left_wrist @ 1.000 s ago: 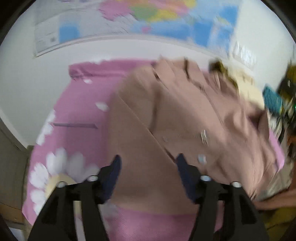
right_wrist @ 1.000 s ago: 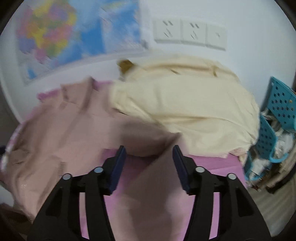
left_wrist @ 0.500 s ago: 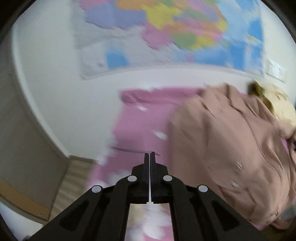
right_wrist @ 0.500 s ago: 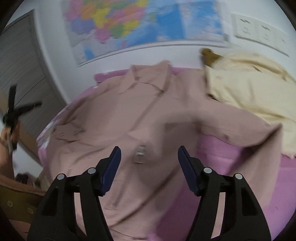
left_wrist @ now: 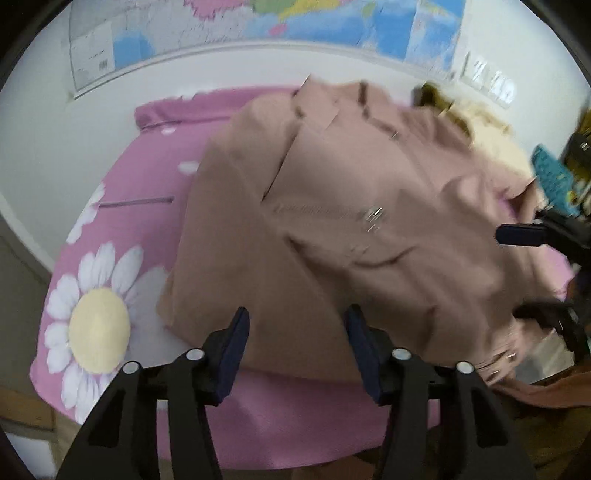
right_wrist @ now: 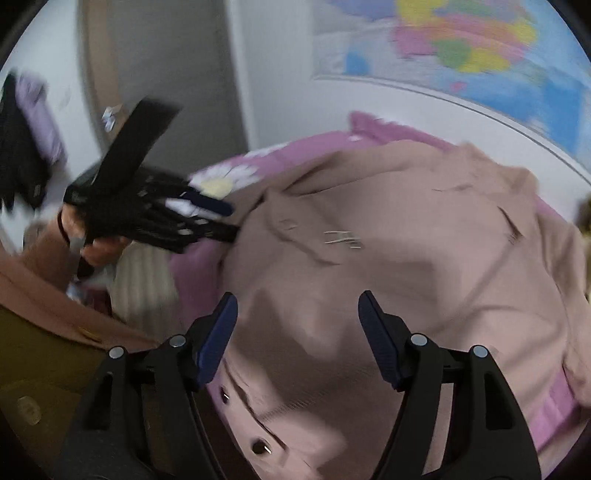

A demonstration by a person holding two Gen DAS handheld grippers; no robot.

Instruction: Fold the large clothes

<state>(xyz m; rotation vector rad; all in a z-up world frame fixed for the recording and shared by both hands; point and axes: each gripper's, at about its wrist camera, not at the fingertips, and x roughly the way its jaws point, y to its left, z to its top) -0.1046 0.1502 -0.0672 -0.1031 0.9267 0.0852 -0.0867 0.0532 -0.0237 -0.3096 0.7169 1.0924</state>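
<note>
Mostly blur: the wall map (left_wrist: pixel 258 22) shows coloured patches but no readable writing, and its top is cut off. Below it, the pink daisy-print bed cover (left_wrist: pixel 110 229) carries the dusty-pink jacket (left_wrist: pixel 351 229), spread out zip-side up, its far sleeve lost at the frame edge beside a cream garment (left_wrist: pixel 491 136). Both claws hang over the jacket, nothing between the pads: left claw (left_wrist: pixel 297 350) opening, moderately wide; right claw (right_wrist: pixel 297 336) opening, wide.

Before you lies a pink bedsheet (left_wrist: pixel 155 177) printed with white daisies (left_wrist: pixel 96 325), spread against a white wall (left_wrist: pixel 44 147). A colourful world map (left_wrist: pixel 332 22) hangs on that wall, with white wall sockets (left_wrist: pixel 487 79) to its right. A cream-coloured cloth (left_wrist: pixel 495 136) sits at the sheet's far right.
</note>
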